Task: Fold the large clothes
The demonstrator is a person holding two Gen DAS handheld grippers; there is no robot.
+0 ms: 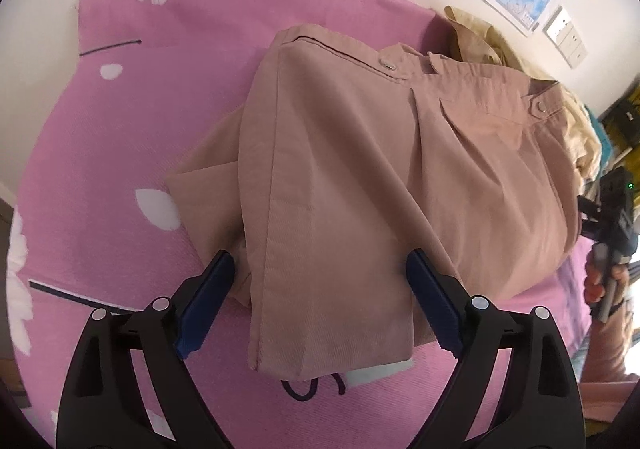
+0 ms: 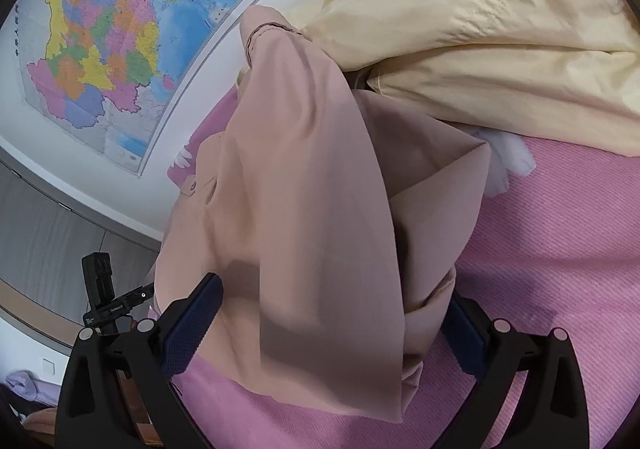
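The left gripper [image 1: 320, 269], a black two-finger tool with dark blue ribbed pads, is standing with its jaws wide apart, pointing steeply down over the near end of a pair of dusty-pink cotton trousers [image 1: 380, 169]; a folded trouser leg is lying in the gap between the pads, but neither pad is pressing on it. The right gripper [image 2: 336, 309], built the same way, is also standing spread, with the pink cloth lying loosely between its fingers; whether its right-hand pad is brushing the fabric is hard to tell, since a fold is covering that pad's tip. The trousers are lying folded in layers on a pink bedsheet printed with white flower petals [image 1: 120, 169], their waistband with two small round buttons [image 1: 387, 64] facing the far wall. In the left wrist view the right-hand tool is showing at the right edge, held by a hand [image 1: 600, 281]; in the right wrist view the left-hand tool's black camera body [image 2: 98, 285] is showing at lower left. Just beyond the trousers a crumpled pale-yellow cloth garment [image 2: 500, 29] is resting on the sheet, touching the pink fabric. On the white wall behind, a large multicoloured map poster [image 2: 112, 41] is hanging, and a white switch panel [image 1: 566, 36] is sitting beside it.
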